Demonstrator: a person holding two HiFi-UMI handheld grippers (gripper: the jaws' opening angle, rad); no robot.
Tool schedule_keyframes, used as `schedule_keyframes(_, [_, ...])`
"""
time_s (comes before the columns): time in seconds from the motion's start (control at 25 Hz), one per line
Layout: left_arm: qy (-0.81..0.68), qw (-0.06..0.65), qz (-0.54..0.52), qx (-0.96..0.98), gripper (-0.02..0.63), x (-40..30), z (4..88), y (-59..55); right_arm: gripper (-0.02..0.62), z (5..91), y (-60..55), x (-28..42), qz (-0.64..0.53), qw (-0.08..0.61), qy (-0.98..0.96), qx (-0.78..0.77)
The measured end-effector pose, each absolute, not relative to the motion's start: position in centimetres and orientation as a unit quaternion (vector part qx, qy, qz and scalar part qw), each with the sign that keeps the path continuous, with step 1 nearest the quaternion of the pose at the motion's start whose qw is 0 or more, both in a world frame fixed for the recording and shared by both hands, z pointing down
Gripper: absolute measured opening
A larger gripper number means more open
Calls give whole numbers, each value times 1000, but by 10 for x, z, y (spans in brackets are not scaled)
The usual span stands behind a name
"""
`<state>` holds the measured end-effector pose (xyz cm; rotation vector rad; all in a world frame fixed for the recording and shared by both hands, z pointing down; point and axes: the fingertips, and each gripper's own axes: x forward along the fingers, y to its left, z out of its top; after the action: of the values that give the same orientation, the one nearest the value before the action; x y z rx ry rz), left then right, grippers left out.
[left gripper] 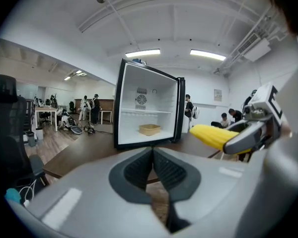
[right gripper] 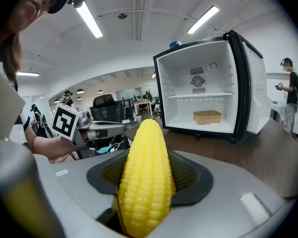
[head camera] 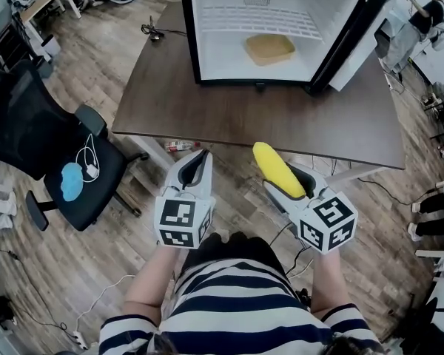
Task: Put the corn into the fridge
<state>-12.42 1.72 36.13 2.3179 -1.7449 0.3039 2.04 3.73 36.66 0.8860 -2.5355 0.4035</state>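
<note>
The right gripper (head camera: 285,177) is pinching the corn (head camera: 277,170) at lower centre; the left gripper (head camera: 193,170) is pressed together, empty. The open fridge (head camera: 274,28), top of frame, is waiting.

Fridge (head camera: 281,21): top cut off by head view's upper edge. Door (head camera: 345,43) on its right seen near edge-on, which face shows cannot tell. Small blue thing (right gripper: 175,44) on fridge's top, too small to name. Far figures (left gripper: 89,108) left of fridge, mere specks. Table (head camera: 207,109): back edge hidden behind fridge. Corn (right gripper: 144,177), before fridge: butt end buried between right gripper (head camera: 285,180) jaws, off right gripper view's lower edge
</note>
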Motion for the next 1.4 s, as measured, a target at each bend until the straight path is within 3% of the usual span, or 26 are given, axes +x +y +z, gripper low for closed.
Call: schedule_keyframes(1.4, [-657, 92, 59, 746, 0, -104, 312, -214, 249, 289, -241, -6, 8, 229, -955, 188])
